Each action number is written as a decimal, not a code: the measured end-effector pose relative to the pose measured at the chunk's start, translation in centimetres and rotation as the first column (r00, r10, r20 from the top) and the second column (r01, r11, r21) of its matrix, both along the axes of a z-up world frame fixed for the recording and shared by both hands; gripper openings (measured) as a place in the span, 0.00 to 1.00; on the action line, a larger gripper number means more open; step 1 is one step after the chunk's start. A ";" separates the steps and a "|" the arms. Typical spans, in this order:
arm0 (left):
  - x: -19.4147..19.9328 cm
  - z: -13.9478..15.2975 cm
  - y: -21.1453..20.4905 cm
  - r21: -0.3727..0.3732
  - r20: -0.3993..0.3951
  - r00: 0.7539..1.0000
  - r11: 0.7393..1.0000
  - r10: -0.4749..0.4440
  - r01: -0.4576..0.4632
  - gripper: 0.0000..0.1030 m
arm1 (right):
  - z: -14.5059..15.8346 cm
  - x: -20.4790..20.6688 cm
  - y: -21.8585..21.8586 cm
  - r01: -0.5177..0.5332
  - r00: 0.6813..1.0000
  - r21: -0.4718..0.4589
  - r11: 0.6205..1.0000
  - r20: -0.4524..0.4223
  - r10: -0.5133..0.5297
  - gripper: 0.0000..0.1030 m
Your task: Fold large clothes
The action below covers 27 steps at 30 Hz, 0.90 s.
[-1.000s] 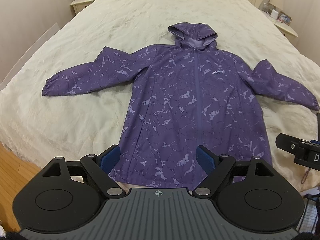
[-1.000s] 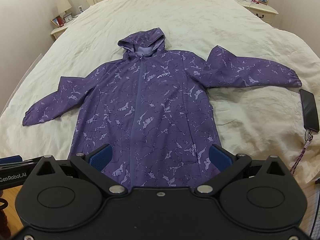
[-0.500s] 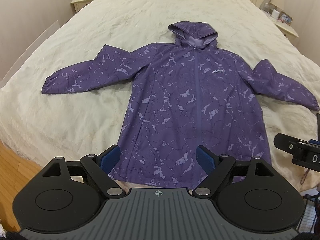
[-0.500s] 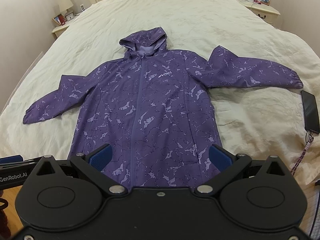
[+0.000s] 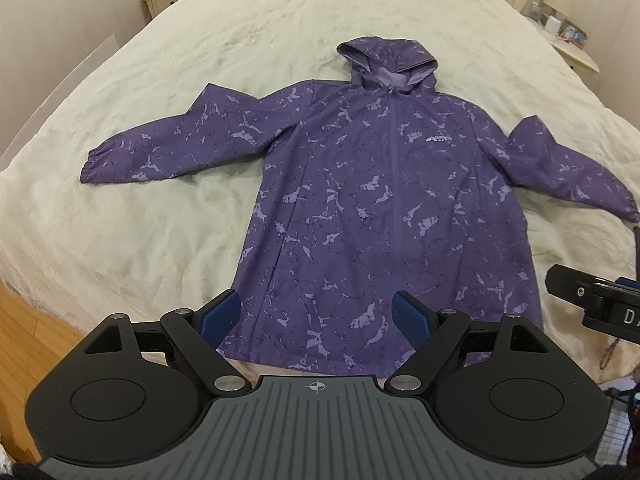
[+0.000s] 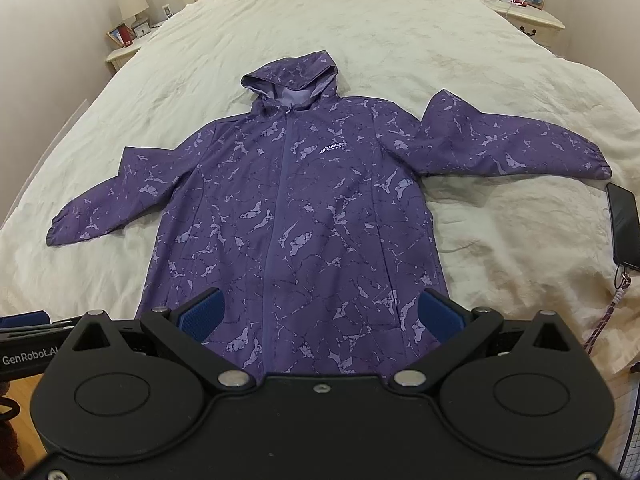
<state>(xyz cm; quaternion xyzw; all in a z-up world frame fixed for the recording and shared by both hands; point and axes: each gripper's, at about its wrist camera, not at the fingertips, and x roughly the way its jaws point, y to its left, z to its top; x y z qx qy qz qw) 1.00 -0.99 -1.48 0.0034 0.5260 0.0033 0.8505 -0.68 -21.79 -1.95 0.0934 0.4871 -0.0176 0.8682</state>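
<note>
A purple patterned hooded jacket [image 5: 384,200] lies flat, front up and zipped, on a cream bed [image 5: 120,220], sleeves spread to both sides and hood pointing away. It also shows in the right wrist view [image 6: 296,216]. My left gripper [image 5: 316,316] is open and empty, held above the jacket's hem on its left half. My right gripper [image 6: 320,316] is open and empty above the hem near the middle. The right gripper's body [image 5: 596,304] shows at the right edge of the left wrist view.
A black phone [image 6: 624,228] with a braided strap lies on the bed beside the right sleeve cuff. Nightstands with lamps and frames [image 6: 128,40] [image 6: 528,12] flank the headboard. Wooden floor [image 5: 28,344] shows at the bed's near left corner.
Both grippers have moved slightly forward and down toward the jacket, which looks a little larger. The jacket has not moved and both stay open.
</note>
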 end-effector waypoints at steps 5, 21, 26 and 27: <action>0.5 -0.1 0.1 0.001 -0.010 1.000 1.000 0.000 0.000 0.80 | -0.1 0.3 0.1 0.000 1.000 -0.003 1.000 -0.005 0.000 0.99; 3.2 -0.7 1.7 -0.017 -0.035 0.999 1.000 0.022 -0.023 0.80 | -1.1 3.4 1.1 -0.012 0.999 0.014 1.000 -0.045 0.013 0.99; 4.9 -0.5 3.5 -0.059 0.000 0.999 0.997 0.052 -0.052 0.80 | -1.4 5.1 1.5 -0.011 0.999 0.050 0.999 -0.041 0.013 0.99; 5.4 -0.5 4.0 -0.076 0.011 0.998 0.995 0.061 -0.060 0.80 | -1.4 5.5 1.6 -0.009 0.999 0.058 0.998 -0.039 0.011 0.99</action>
